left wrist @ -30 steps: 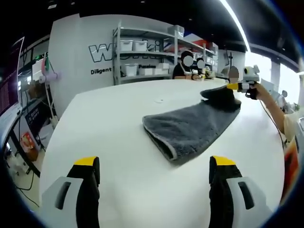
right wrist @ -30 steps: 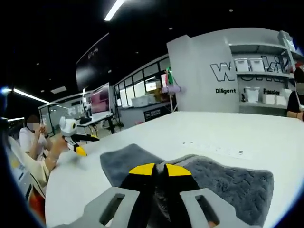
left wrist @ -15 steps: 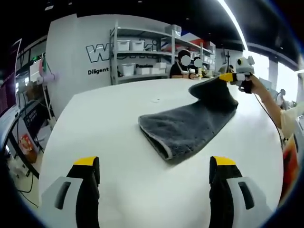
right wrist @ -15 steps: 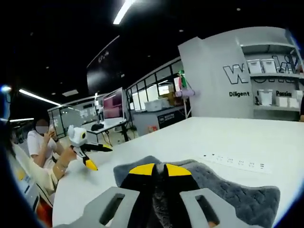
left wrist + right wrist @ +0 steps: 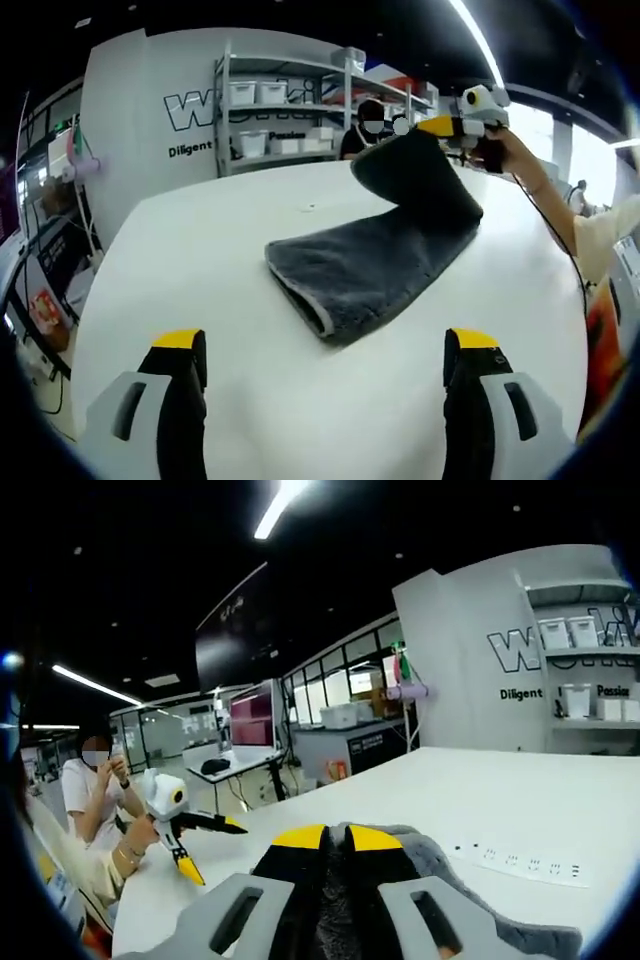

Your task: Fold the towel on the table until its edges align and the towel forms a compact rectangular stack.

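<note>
A dark grey towel (image 5: 375, 260) lies folded on the white table (image 5: 200, 250) in the left gripper view. Its far end is lifted off the table by my right gripper (image 5: 432, 127), which comes in from the upper right in a person's hand. My left gripper (image 5: 325, 345) hangs over the near table, open and empty, short of the towel's near fold. In the right gripper view my right gripper (image 5: 337, 837) is shut on the towel (image 5: 420, 855), grey cloth bunched between the yellow tips. The left gripper (image 5: 180, 840) shows at the lower left, in a person's hand.
A white power strip (image 5: 530, 864) lies on the table beyond the towel. Shelving with white bins (image 5: 275, 110) stands behind the table, with people near it. A grey wall with lettering (image 5: 480, 660) and desks with monitors (image 5: 250, 710) fill the background.
My right gripper has raised the towel's far end higher and carried it toward the near fold. The left gripper stays open; its view has shifted a little.
</note>
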{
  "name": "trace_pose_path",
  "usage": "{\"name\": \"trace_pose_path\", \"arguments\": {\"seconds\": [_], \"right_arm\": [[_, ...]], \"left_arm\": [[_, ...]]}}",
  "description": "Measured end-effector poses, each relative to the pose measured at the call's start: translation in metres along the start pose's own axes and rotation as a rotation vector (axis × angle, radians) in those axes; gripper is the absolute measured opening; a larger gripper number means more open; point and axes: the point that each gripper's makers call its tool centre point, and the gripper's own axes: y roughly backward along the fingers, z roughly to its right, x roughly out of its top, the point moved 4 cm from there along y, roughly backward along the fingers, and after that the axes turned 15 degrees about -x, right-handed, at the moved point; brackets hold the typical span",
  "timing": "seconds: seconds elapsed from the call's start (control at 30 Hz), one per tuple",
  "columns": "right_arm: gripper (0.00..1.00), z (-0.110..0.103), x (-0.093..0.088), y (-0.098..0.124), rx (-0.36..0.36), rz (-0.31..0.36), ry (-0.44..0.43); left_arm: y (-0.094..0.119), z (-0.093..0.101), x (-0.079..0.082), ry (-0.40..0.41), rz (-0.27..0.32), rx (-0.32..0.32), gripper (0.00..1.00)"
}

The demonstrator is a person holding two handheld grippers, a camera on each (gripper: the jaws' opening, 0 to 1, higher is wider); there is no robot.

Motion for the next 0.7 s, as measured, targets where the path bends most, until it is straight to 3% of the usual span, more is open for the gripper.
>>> {"name": "trace_pose_path", "arguments": {"seconds": [0.7], "right_arm": [[0.03,-0.049,0.036,-0.041,0.093,0.064,0.029]], "left_arm": [[0.000,0.003,-0.001,0.002,-0.014,-0.004,0.98]]}}
